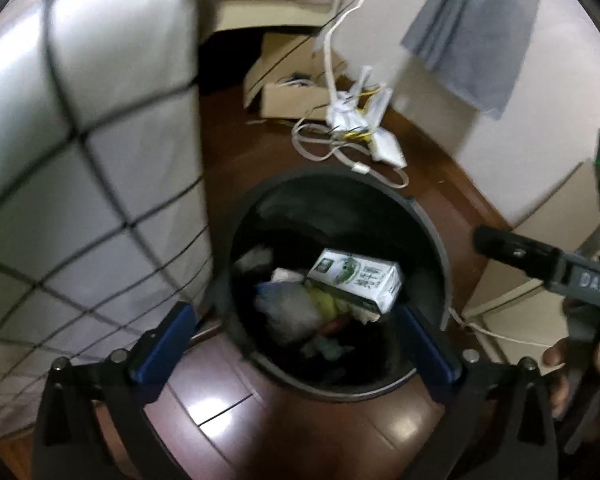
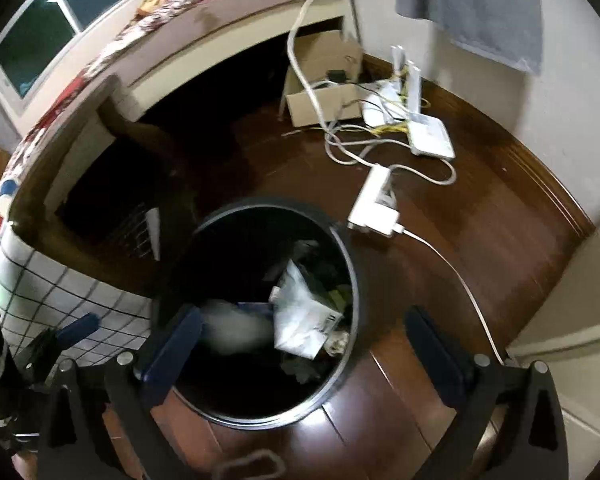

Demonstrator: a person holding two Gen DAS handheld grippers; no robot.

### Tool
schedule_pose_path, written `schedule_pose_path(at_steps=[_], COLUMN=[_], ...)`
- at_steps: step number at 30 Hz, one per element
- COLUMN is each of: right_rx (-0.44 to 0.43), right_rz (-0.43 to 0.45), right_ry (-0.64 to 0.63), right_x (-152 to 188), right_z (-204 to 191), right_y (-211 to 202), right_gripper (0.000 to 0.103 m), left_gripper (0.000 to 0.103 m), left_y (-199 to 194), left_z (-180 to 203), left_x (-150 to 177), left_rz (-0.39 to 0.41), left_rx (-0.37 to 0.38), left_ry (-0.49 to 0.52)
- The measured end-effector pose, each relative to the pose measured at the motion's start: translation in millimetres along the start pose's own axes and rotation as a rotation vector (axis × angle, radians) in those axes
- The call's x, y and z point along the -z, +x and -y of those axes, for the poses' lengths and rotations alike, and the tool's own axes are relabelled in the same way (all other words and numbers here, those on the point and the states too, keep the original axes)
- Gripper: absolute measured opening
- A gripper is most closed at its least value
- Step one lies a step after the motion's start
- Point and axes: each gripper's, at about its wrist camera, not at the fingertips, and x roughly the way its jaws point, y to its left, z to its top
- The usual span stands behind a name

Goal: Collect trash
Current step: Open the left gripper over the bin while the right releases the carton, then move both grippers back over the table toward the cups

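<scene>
**Hovering Over the Bin, Both Grippers Empty**

Pointing steeply down, the left gripper hangs over the round dark plastic trash bin on the glossy brown wooden floor. Its blue-padded fingers stand spread as wide as the bin's mouth, with nothing between them. Inside the bin, at about 2 o'clock from its centre, lies a white and green drink carton, resting on crumpled wrappers and paper.

From the right wrist view, the right gripper is likewise spread wide and holds nothing, its left finger over the bin's opening and its right finger over bare floor at 3 o'clock of the bin. A crumpled white plastic bag lies uppermost in the trash there.

Beyond the bin at 1 o'clock sit a white power adapter, white routers and tangled grey cables; an open cardboard box stands at 12 o'clock. A white bedcover with a black grid pattern fills the left view's 9 o'clock side.
</scene>
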Motion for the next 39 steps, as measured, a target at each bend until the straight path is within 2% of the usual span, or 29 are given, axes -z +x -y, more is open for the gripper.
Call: schedule_pose_path(at_steps=[3, 7, 14, 25, 39], right_rx=[0.062, 0.099, 0.129, 0.105, 0.078], right_rz=[-0.018, -0.006, 0.015, 0.054, 0.148], right_ry=[-0.021, -0.063, -0.11, -0.14, -0.182], right_x=[8, 11, 13, 22, 36], right_z=[1, -2, -8, -23, -47], right_y=[8, 7, 2, -17, -52], right_gripper=[0.102, 0.102, 0.102, 0.102, 0.102], left_gripper=[0.102, 0.102, 0.102, 0.102, 0.102], left_y=[5, 1, -8, -27, -69], left_z=[-5, -7, -8, -8, -11], left_x=[5, 8, 6, 11, 12], left_rz=[-0.021, -0.01, 0.011, 0.043, 0.122], left_rx=[-0.025, -0.041, -0.047, -0.05, -0.067], left_ry=[-0.018, -0.019, -0.011, 0.0, -0.01])
